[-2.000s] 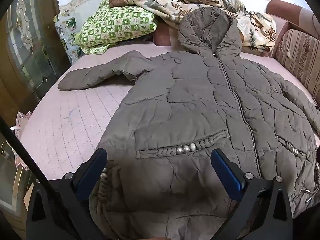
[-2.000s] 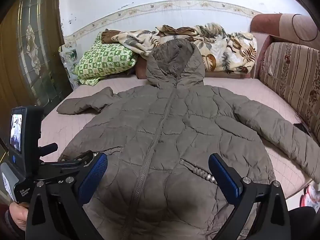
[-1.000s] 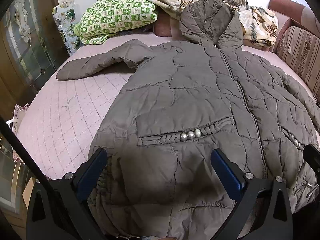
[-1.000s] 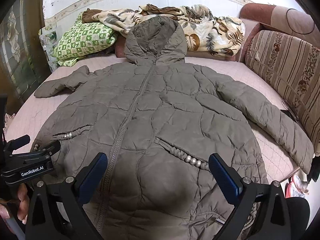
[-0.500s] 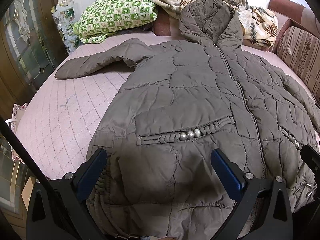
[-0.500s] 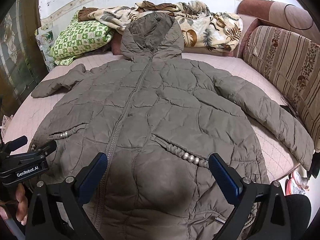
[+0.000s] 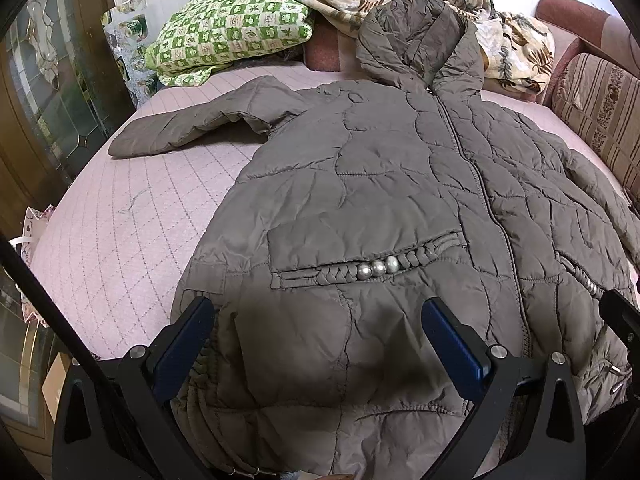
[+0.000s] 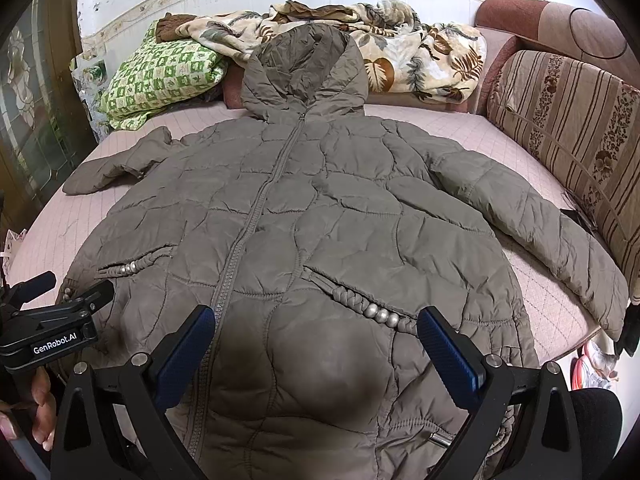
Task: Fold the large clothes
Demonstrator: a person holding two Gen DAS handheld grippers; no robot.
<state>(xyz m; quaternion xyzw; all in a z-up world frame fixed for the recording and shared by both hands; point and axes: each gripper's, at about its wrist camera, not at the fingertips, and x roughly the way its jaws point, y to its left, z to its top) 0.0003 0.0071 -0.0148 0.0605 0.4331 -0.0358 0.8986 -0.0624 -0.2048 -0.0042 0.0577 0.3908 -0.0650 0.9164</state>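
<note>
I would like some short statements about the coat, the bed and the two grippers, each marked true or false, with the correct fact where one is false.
1. The coat lies front up, zipped, on the bed. True.
2. Its hood points toward the grippers. False: it points away, toward the blanket.
3. The left gripper is shut on the hem. False: it is open, gripping nothing.
4. The right gripper is open. True.
5. A green checked pillow lies beyond the spread sleeve. True.
</note>
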